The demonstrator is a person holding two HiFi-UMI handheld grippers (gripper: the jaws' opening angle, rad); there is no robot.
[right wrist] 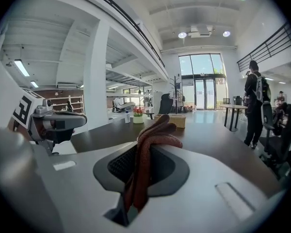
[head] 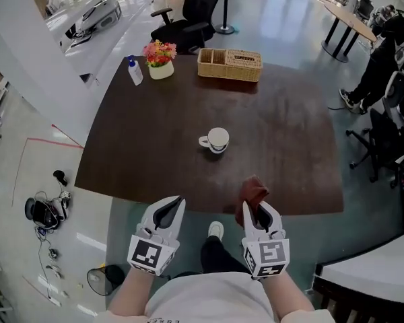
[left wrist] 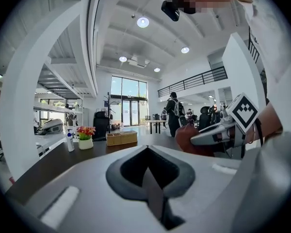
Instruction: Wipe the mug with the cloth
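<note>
One dark desk (head: 141, 147) spreads out ahead of both pairs of your fingers, its near edge just beyond their tips. At the far edge, well away from your fingers, stands a black office chair (head: 192, 12) behind the desk. On the desk in front of it lies a wicker basket (head: 229, 65), far ahead of your right fingers.

Your left gripper (head: 175, 204) hangs just short of the near edge, off the desk. Its fingers are pressed together with nothing between them. Your right gripper (head: 259, 210) sits beside it, apart from it, at the same edge. Its fingers pinch the reddish-brown cloth (head: 253, 192), which bunches up out of the fingertips and pokes over the desk edge.

A pot of flowers (head: 160, 59) stands far ahead of your left fingers, left of the basket.

The mug (head: 216, 140) stands upright on the desk, well ahead of both pairs of fingers and roughly midway between their lines. It is white with a dark band near its base, and its handle points toward your left-finger side. Neither the cloth nor any finger touches it.

A small spray bottle (head: 135, 70) stands just left of the flowers.
</note>
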